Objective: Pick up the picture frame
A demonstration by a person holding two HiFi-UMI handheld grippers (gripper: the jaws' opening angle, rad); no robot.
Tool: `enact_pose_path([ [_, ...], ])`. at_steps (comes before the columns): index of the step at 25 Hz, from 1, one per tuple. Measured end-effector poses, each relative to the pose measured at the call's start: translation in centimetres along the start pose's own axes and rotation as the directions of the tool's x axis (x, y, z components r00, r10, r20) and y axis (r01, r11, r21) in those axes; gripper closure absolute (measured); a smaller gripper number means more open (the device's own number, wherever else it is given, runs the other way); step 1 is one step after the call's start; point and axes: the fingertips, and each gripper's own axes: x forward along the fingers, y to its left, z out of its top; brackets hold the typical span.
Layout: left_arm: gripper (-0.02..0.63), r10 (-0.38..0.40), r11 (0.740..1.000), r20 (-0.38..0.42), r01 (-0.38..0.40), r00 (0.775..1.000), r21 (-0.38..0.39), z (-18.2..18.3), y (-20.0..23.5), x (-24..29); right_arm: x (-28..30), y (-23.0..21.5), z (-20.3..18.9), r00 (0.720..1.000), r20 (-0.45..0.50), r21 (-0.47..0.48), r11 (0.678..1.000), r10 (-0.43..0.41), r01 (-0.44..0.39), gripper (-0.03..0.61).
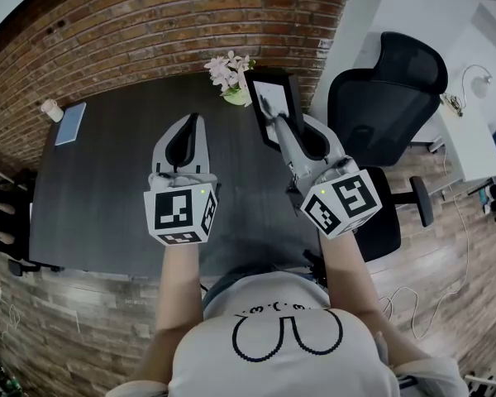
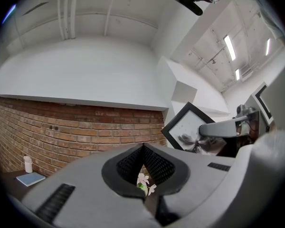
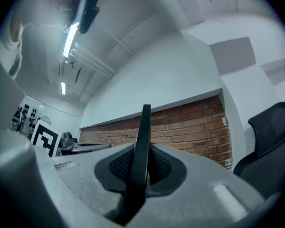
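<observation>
The picture frame is black with a white picture, and it is off the dark table, tilted. My right gripper is shut on its lower edge. In the right gripper view the frame shows edge-on as a thin black bar clamped between the jaws. The left gripper view shows the frame at the right with the right gripper's finger across it. My left gripper hovers over the table to the left of the frame, shut with nothing in it.
A small pot of pale pink flowers stands at the table's far edge by the brick wall. A blue notebook and a white cup lie at the far left. A black office chair stands right of the table.
</observation>
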Motion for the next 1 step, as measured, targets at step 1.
enact_pose_path([
  [1,0.615,0.000,1.000,-0.002,0.000,1.000,-0.001,-0.06,0.02,0.05,0.02,-0.05,-0.03,1.000,-0.001,0.001,1.000,-0.001,0.001,0.541],
])
